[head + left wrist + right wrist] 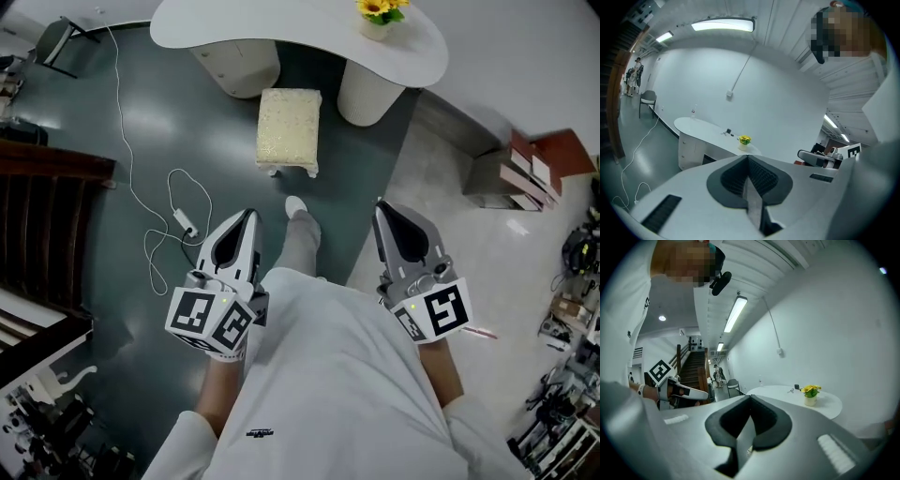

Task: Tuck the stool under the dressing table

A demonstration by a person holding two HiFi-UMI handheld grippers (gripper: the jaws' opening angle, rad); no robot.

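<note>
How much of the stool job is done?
Nothing looks done yet: the stool stands out in front of the dressing table. Nothing is in hand: the left gripper and right gripper are shut, empty and apart from it. Pushing it under is left.

Before table (pixel 300 37), between its two pedestals, perhaps just clear of its edge: stool (pixel 289 129). On table, right end: flowers (pixel 379 14). On floor, left of stool: cable (pixel 186 222). Nearest, side by side: left gripper (pixel 247 216), right gripper (pixel 382 210).
</note>
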